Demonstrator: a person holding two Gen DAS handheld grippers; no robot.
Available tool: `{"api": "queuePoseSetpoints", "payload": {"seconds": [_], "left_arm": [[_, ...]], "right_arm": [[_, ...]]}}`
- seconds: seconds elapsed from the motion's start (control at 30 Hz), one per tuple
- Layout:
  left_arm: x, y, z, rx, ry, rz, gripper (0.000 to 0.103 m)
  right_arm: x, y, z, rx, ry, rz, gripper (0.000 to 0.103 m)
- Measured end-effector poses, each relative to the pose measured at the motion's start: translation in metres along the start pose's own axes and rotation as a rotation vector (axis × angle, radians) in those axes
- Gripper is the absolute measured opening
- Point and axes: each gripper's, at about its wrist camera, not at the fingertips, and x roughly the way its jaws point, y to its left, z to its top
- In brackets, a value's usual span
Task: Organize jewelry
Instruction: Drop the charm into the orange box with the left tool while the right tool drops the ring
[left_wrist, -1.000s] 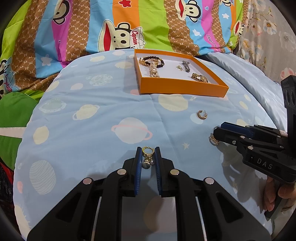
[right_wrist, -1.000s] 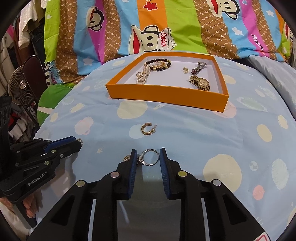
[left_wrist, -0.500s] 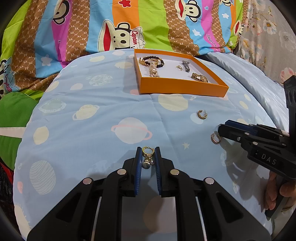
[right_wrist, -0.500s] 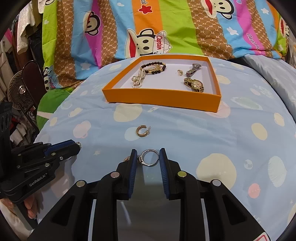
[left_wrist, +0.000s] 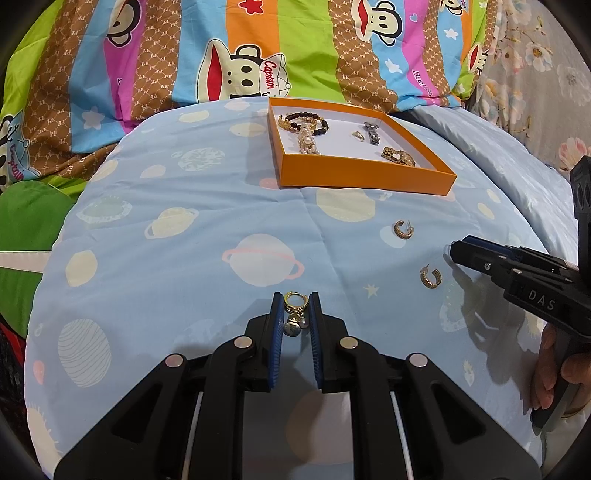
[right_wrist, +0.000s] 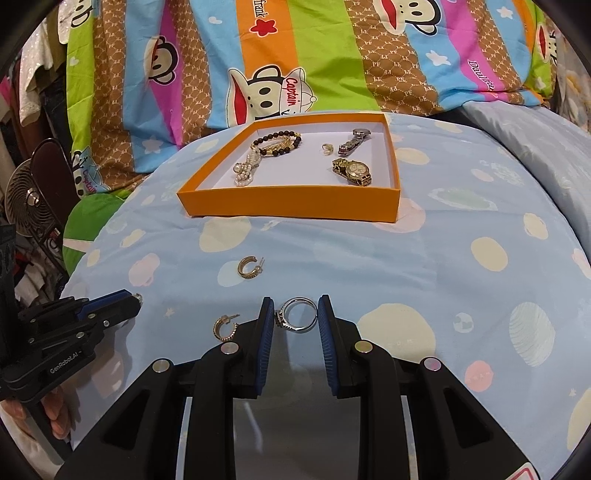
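L gripper (left_wrist: 295, 314) jaws pinching charm earring (left_wrist: 294, 312), R gripper (right_wrist: 295, 314) jaws pinching ring (right_wrist: 297, 315), now lifted clear of hoop earring (right_wrist: 224, 327)

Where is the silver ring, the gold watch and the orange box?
silver ring (right_wrist: 297, 315), right wrist view, on its band between the gripper fingers.
gold watch (right_wrist: 351, 170), right wrist view, on its round face.
orange box (right_wrist: 291, 205), right wrist view, on its front wall.
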Motion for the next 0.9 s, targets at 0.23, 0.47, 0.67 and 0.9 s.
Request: {"api": "queuePoseSetpoints", "payload": {"seconds": [0.23,0.47,0.67,0.9], "left_arm": [[0.0005,-0.0007,-0.0002,0.005,0.001,-0.002,0.014],[0.0012,-0.0043,-0.0014,0.016,0.000,0.001,0.023],[0.0005,-0.0029,-0.0011,0.009,-0.001,-0.005,0.013],[-0.0083,-0.0083,-0.0020,0.009,-0.036,0.000,0.013]], "right_arm": [[0.0024,0.0035,-0.0007,-0.014,0.015,-0.007,0.024],[0.0036,0.0047,-0.0005,-0.020,0.019,-0.011,0.025],[0.0012,0.0024,-0.0008,-0.009,0.006,-0.011,0.023],[-0.0058,0.0005,-0.0019,-0.003,-0.023,-0.011,0.023]]}}
